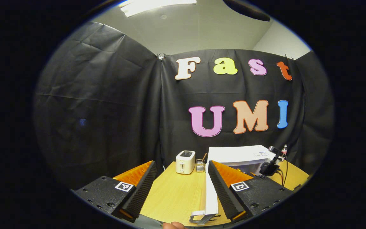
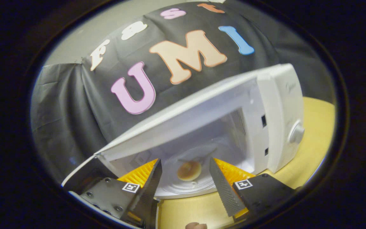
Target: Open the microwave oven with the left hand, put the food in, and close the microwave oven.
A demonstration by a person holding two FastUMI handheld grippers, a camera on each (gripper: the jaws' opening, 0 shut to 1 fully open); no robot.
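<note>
Both grippers [image 1: 179,187] [image 2: 186,178] wide and empty, food [image 2: 189,170] already inside open microwave [image 2: 278,105], door [image 1: 211,190] just beside left gripper; next, probably pushing door shut.

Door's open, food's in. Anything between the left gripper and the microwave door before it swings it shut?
Nothing visible. In the left gripper view the open left gripper already straddles the microwave door, edge-on between its fingers. The toaster and utensil holder stand behind, off the door's swing toward the microwave.

I see black cloth [image 1: 106,105] walling the booth, a pale ceiling [image 1: 202,28] with a bright light panel [image 1: 151,5], and a wooden counter [image 1: 173,194] below.
</note>
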